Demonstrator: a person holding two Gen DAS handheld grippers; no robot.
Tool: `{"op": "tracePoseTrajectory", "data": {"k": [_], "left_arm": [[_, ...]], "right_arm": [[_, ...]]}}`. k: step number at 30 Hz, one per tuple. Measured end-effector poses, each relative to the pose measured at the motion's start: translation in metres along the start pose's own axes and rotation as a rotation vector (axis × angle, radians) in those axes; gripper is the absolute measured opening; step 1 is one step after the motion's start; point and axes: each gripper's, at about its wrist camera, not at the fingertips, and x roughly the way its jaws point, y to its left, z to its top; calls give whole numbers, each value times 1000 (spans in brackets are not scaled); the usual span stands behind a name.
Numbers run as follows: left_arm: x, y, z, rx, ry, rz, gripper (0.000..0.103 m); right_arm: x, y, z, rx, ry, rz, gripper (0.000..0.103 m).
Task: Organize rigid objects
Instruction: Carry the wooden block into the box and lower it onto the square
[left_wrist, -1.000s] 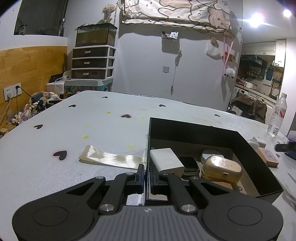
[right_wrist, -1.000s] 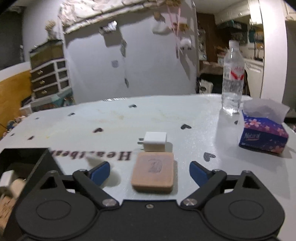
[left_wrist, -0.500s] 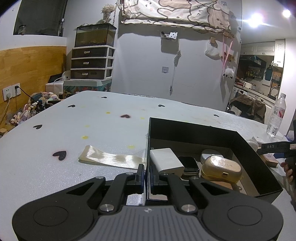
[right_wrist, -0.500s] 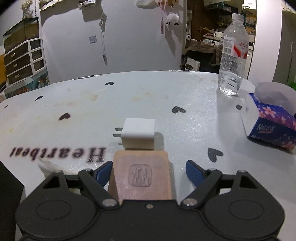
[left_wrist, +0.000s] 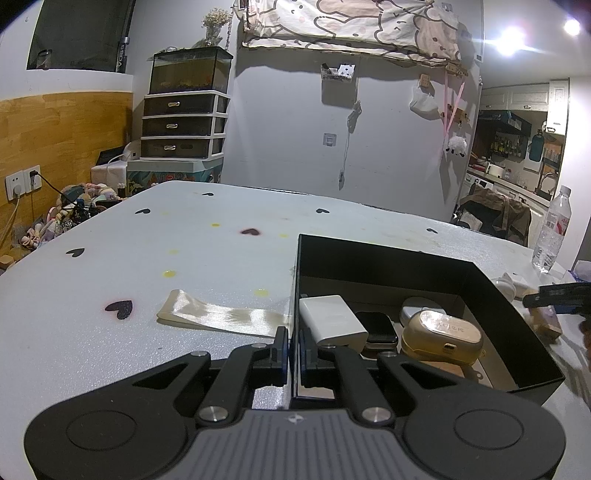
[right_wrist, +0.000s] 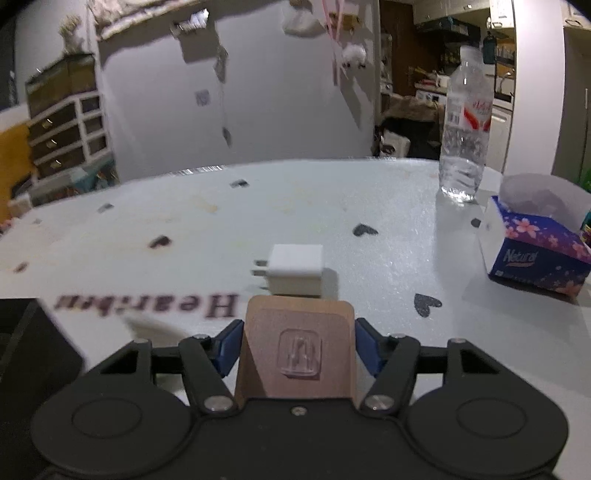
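The right gripper (right_wrist: 298, 350) is closing its blue pads (right_wrist: 228, 349) onto the brown embossed block (right_wrist: 297, 350) lying between them, white charger (right_wrist: 293, 273) just beyond.

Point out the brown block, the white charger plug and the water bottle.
brown block (right_wrist: 297, 350): right wrist view, middle of its top face, on the embossed mark.
white charger plug (right_wrist: 295, 269): right wrist view, centre of its white body.
water bottle (right_wrist: 466, 129): right wrist view, on its label.
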Motion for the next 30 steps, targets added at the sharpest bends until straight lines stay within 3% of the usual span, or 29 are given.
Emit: {"op": "tracePoseTrajectory", "data": {"k": [8,14,23,30], "left_arm": [[0,0,0,0,-1,1,6],[0,-1,1,0,-1,-2,6],[-1,2,1,-15,-7,-16,6],[-2,3,0,-12,-9,-22,6]], "right_arm": [[-73,50,5,-29,-63,233,65],[-100,115,4,-113,-33,431,65],[-82,183,-11,-166,94,485,65],[-68,209,-25,-177,173,455,65]]}}
